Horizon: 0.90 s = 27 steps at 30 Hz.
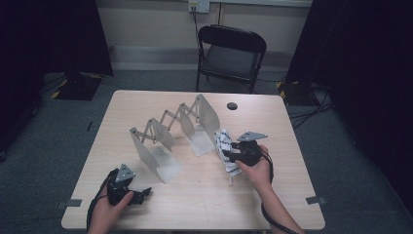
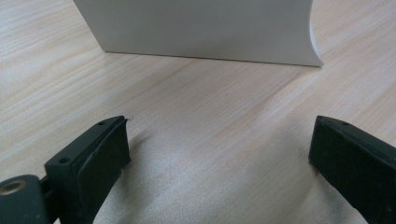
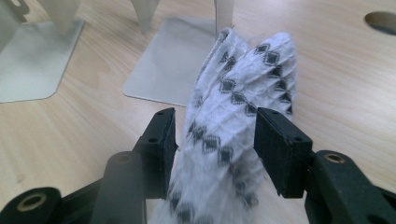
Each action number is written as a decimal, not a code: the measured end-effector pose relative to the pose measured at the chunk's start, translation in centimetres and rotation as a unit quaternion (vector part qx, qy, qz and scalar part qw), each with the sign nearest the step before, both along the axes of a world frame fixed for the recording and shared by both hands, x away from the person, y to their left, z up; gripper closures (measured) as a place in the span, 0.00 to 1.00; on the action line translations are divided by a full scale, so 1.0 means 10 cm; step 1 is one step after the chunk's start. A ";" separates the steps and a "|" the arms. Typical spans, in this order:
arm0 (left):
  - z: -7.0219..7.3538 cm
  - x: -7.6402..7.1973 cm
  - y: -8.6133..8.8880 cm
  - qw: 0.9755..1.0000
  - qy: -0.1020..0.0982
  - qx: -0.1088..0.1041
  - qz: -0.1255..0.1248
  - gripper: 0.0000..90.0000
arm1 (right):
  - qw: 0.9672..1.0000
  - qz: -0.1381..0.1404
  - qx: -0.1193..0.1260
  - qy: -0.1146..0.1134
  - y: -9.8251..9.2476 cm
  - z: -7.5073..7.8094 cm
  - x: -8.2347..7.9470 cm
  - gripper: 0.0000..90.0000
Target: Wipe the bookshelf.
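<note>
A wooden table (image 1: 272, 117) is flanked by dark curtains, with a rack (image 1: 170, 131) standing on it. A white patterned cloth (image 3: 243, 93) is seen between the half-open jaws of the right gripper (image 3: 215, 135), beside the rack's right plate, with a gap at the right pad. The left gripper (image 2: 219, 149) is held wide open over bare wood.

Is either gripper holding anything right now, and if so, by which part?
Nothing is gripped. The right gripper has its jaws either side of the white patterned cloth, apparently not pressing on it. The left gripper is open over bare table.

One cloth (image 1: 225, 148), one rack (image 1: 170, 131) — two grippers.
</note>
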<state>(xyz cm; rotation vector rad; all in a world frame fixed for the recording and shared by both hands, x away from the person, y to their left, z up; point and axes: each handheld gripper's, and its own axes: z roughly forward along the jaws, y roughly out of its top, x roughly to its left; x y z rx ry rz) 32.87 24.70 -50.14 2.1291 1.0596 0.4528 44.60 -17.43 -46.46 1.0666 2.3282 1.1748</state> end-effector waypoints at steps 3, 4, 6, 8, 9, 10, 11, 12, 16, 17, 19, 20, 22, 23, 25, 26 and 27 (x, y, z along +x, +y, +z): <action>0.00 0.00 0.00 1.000 0.001 0.001 0.000 0.05 | 1.000 -0.012 -0.003 0.009 0.07 -0.08 0.11 0.54; 0.00 0.00 0.00 1.000 0.000 0.002 -0.001 0.05 | 1.000 -0.014 -0.008 0.011 0.09 -0.11 0.13 0.54; 0.00 0.00 0.00 1.000 0.000 0.000 0.000 0.05 | 1.000 -0.013 -0.017 0.010 0.12 -0.15 0.15 0.56; 0.00 0.00 0.00 1.000 0.000 0.001 -0.001 0.05 | 1.000 -0.016 -0.022 0.009 0.12 -0.17 0.14 0.57; 0.00 0.00 0.00 1.000 0.000 0.001 0.000 0.05 | 1.000 -0.014 -0.024 0.010 0.11 -0.17 0.13 0.58; 0.00 0.00 0.00 1.000 0.000 0.001 -0.001 0.05 | 1.000 -0.011 -0.027 0.010 0.11 -0.17 0.11 0.59; 0.00 0.00 0.00 1.000 0.000 0.002 -0.001 0.05 | 0.999 -0.008 -0.035 0.005 0.11 -0.17 0.08 0.60; 0.00 0.00 0.00 1.000 0.000 0.002 -0.001 0.05 | 0.999 -0.002 -0.039 0.004 0.11 -0.16 0.04 0.61; 0.00 0.00 0.00 1.000 0.000 0.002 -0.001 0.05 | 0.999 0.022 -0.048 0.003 0.05 -0.14 -0.13 0.60; 0.00 0.00 0.00 1.000 0.000 0.001 -0.001 0.05 | 0.999 0.025 -0.042 0.006 0.03 -0.15 -0.18 0.59; 0.00 0.00 0.00 1.000 0.000 0.002 -0.001 0.05 | 0.999 0.030 -0.033 0.013 0.01 -0.17 -0.30 0.57; 0.00 0.00 0.00 1.000 0.000 0.002 -0.001 0.05 | 0.999 0.036 -0.033 0.013 0.01 -0.17 -0.35 0.56; 0.00 0.00 0.00 1.000 0.000 0.002 -0.001 0.05 | 0.998 0.040 -0.037 0.014 0.00 -0.15 -0.44 0.54; 0.00 0.00 0.00 1.000 0.000 0.001 -0.001 0.05 | 0.999 0.038 -0.029 0.011 0.00 -0.13 -0.47 0.52; 0.00 0.00 0.00 1.000 0.000 0.001 -0.001 0.05 | 1.000 0.025 -0.011 -0.002 -0.04 -0.05 -0.49 0.50; 0.00 0.00 0.00 1.000 0.000 0.002 -0.001 0.05 | 1.000 0.015 -0.005 -0.008 -0.06 -0.01 -0.47 0.49; 0.00 0.00 0.00 1.000 0.001 0.002 -0.001 0.05 | 1.000 0.008 0.000 -0.012 -0.07 0.02 -0.45 0.49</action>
